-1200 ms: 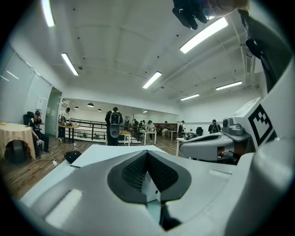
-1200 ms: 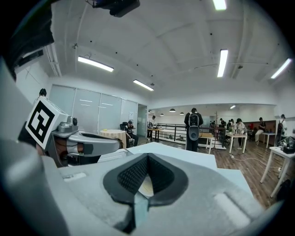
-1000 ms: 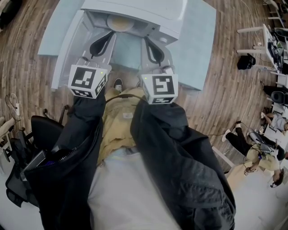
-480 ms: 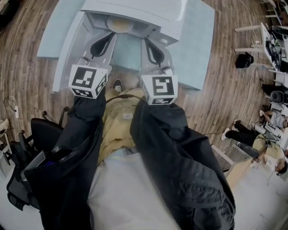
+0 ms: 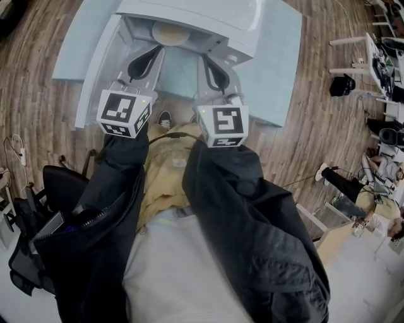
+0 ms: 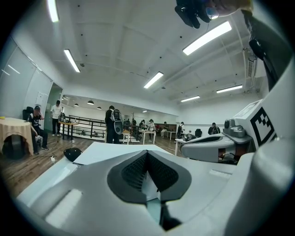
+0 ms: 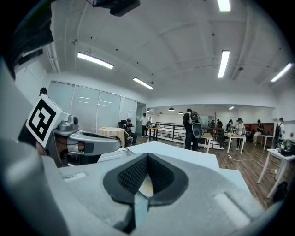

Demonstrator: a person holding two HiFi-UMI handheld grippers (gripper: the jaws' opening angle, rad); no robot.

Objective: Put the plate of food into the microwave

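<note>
A white microwave (image 5: pixel 208 16) stands on a light blue table (image 5: pixel 271 63), its door (image 5: pixel 101 63) swung open to the left. Inside its opening lies a round plate of yellowish food (image 5: pixel 169 31). My left gripper (image 5: pixel 151 52) and right gripper (image 5: pixel 208 60) hover side by side in front of the opening, both pointing at it. In the left gripper view the left gripper (image 6: pixel 146 156) is shut with nothing between its pads. In the right gripper view the right gripper (image 7: pixel 147 159) is also shut and holds nothing. Neither touches the plate.
The table's near edge runs just beyond my feet on the wooden floor. A dark office chair (image 5: pixel 63 183) stands at my left. A black bag (image 5: pixel 345 86) and seated people at desks (image 5: pixel 372 208) are far to the right.
Both grippers stay where they were, still shut. Only the seated people at the far right have shifted.
</note>
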